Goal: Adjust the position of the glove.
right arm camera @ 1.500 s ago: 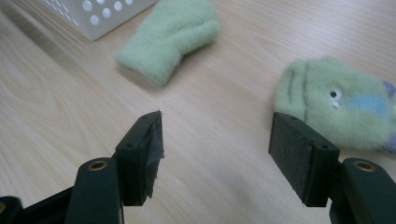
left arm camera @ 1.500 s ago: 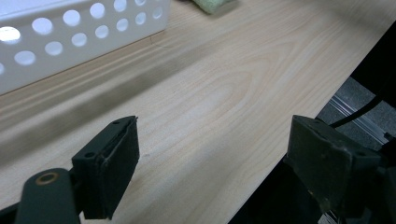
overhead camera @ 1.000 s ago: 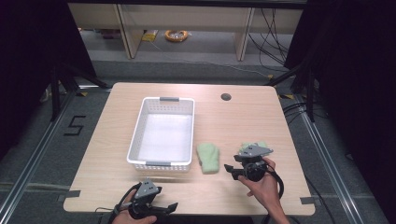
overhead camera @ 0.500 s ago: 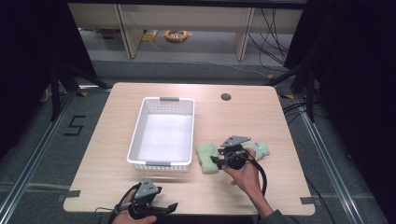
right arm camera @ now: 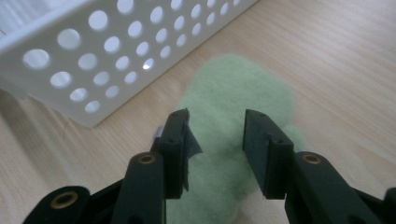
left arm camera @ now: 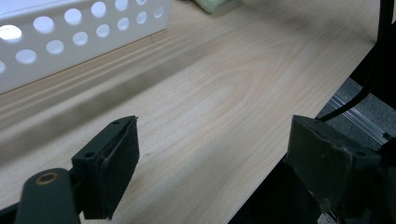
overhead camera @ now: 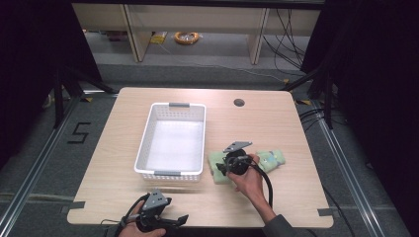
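Observation:
A pale green fuzzy cloth (overhead camera: 214, 162) lies flat on the wooden table, just right of the white perforated basket (overhead camera: 170, 104). My right gripper (overhead camera: 222, 169) hovers over it, held by a hand. In the right gripper view the jaws (right arm camera: 215, 116) stand open, with the green cloth (right arm camera: 233, 88) beneath and between them and the basket wall (right arm camera: 116, 51) just beyond. A second green piece with small markings (overhead camera: 272, 159) lies to the right of that hand. My left gripper (overhead camera: 177, 221) rests at the table's front edge, open wide (left arm camera: 212, 130) with nothing between its pads.
The basket (left arm camera: 70, 42) looks empty inside. A round cable hole (overhead camera: 239, 102) sits at the back of the table. The table's front edge (left arm camera: 299, 107) runs close by my left gripper. A black cable (overhead camera: 267, 185) trails from the right gripper.
My right gripper has moved left, from above the marked green piece to above the plain green cloth beside the basket. The left gripper has stayed put.

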A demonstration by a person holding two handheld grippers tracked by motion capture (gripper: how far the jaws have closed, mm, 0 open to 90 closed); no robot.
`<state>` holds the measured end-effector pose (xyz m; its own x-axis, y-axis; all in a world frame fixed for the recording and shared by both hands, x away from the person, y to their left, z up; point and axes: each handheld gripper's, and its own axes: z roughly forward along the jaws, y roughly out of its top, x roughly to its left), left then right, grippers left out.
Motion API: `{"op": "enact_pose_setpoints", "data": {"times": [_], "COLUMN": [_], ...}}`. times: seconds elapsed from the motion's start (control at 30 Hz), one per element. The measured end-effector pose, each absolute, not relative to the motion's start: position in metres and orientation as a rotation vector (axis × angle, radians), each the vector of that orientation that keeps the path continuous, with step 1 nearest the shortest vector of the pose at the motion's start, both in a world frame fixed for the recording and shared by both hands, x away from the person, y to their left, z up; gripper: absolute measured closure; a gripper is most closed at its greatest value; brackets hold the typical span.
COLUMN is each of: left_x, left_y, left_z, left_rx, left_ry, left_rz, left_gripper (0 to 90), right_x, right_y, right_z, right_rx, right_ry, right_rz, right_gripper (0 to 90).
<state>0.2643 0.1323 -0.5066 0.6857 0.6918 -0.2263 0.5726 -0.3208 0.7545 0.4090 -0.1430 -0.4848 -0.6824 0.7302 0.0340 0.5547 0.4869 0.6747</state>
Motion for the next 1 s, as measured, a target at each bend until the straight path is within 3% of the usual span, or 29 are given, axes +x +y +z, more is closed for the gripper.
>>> {"op": "enact_pose_setpoints", "data": {"times": [0.27,0.5,0.63,1.0], "left_x": [0.264,0.263,0.263,0.264], "left_y": [0.132,0.131,0.133,0.134], "left_z": [-0.507,-0.507,-0.506,-0.505], "left_rx": [2.013,2.007,2.017,2.022], "left_ry": [0.979,0.978,0.985,0.967], "left_rz": [0.175,0.162,0.175,0.162], "left_gripper": [16.4,16.5,16.5,16.5], "right_x": [0.409,0.411,0.412,0.397], "right_y": [-0.136,-0.141,-0.143,-0.165], "right_z": [-0.496,-0.498,-0.5,-0.47], "right_rx": [1.128,1.048,1.024,0.823], "right_ry": [2.518,2.536,2.532,2.597], "right_rz": [0.904,0.923,0.961,1.062], "right_gripper": [65.3,81.1,85.1,86.5]}}
